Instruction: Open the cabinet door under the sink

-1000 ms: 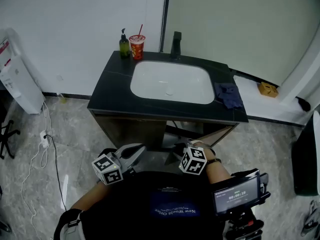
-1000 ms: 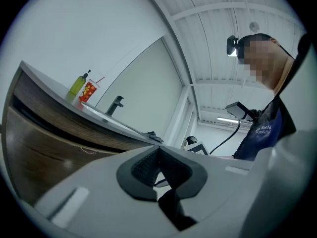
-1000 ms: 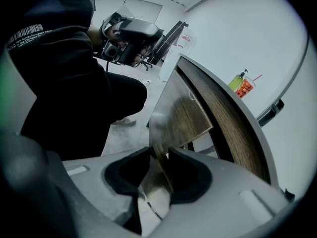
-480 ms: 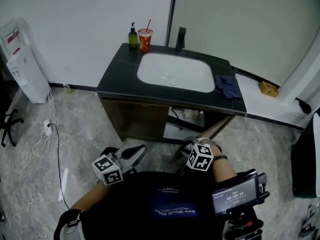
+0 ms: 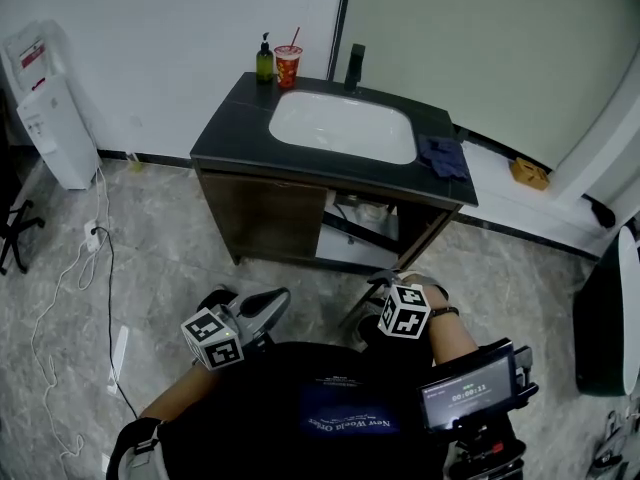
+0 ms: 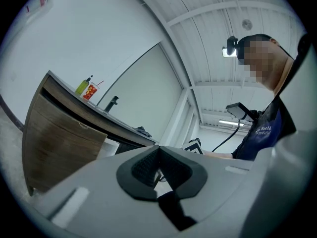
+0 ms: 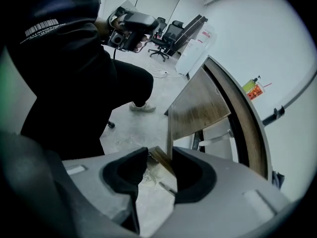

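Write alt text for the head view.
Sink cabinet from above: right door open, left door shut. A person holds a left hand-held gripper and a right hand-held gripper whose jaws have just been opening around the door's edge.

Worktop [image 5: 232,133] reading black. Sink [image 5: 340,126] showing white. Cabinet [image 5: 262,216] showing brown wood grain. Bottle [image 5: 264,66] showing green with a black pump. Cup [image 5: 288,68] showing red with pale print and a red straw. Tap [image 5: 354,66] reading black. Cloth [image 5: 441,156] reading dark blue. Floor [image 5: 150,258] showing grey marbling. Dispenser [image 5: 55,118] showing white with a red label. Box [image 5: 528,173] reading tan. Left gripper [image 6: 158,163] and right gripper [image 7: 159,168] showing grey shells and black pads [image 7: 126,170]. Cubes [image 5: 212,338] carrying black-and-white square markers. Shirt [image 5: 300,378] showing black with blue print.
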`<control>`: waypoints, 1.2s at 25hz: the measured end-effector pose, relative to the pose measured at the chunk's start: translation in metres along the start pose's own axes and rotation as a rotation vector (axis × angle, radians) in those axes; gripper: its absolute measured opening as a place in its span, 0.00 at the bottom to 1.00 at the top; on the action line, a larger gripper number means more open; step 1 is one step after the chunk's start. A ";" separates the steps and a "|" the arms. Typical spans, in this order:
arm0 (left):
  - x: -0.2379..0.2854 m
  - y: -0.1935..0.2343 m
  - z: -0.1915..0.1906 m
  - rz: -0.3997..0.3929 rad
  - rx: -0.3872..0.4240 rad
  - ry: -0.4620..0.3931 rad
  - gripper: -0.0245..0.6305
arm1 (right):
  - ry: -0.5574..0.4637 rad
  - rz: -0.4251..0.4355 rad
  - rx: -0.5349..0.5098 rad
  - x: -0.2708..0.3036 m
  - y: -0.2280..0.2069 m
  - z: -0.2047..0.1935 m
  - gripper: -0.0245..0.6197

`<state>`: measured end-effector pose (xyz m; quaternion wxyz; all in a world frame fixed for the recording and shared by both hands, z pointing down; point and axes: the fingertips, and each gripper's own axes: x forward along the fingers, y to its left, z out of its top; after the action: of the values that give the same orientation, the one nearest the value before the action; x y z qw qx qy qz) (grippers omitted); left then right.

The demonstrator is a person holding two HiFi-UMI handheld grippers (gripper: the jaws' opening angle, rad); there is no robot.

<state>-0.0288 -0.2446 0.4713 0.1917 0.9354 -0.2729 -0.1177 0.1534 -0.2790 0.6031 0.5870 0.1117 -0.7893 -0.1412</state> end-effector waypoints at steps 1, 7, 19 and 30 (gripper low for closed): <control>0.002 -0.006 -0.003 -0.004 -0.002 -0.002 0.05 | 0.004 0.002 -0.005 -0.003 0.006 -0.004 0.27; 0.023 -0.043 -0.021 -0.042 -0.007 -0.005 0.05 | -0.014 -0.016 0.018 -0.022 0.029 -0.028 0.30; 0.057 -0.098 -0.050 -0.050 -0.015 0.032 0.05 | -0.031 -0.038 0.096 -0.056 0.060 -0.088 0.30; 0.067 -0.131 -0.072 -0.047 -0.016 0.011 0.05 | 0.031 -0.091 0.180 -0.084 0.072 -0.159 0.28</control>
<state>0.1106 -0.1586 0.4732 0.1978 0.9407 -0.2486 -0.1192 0.3295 -0.1972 0.5964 0.5797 0.2017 -0.7838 -0.0945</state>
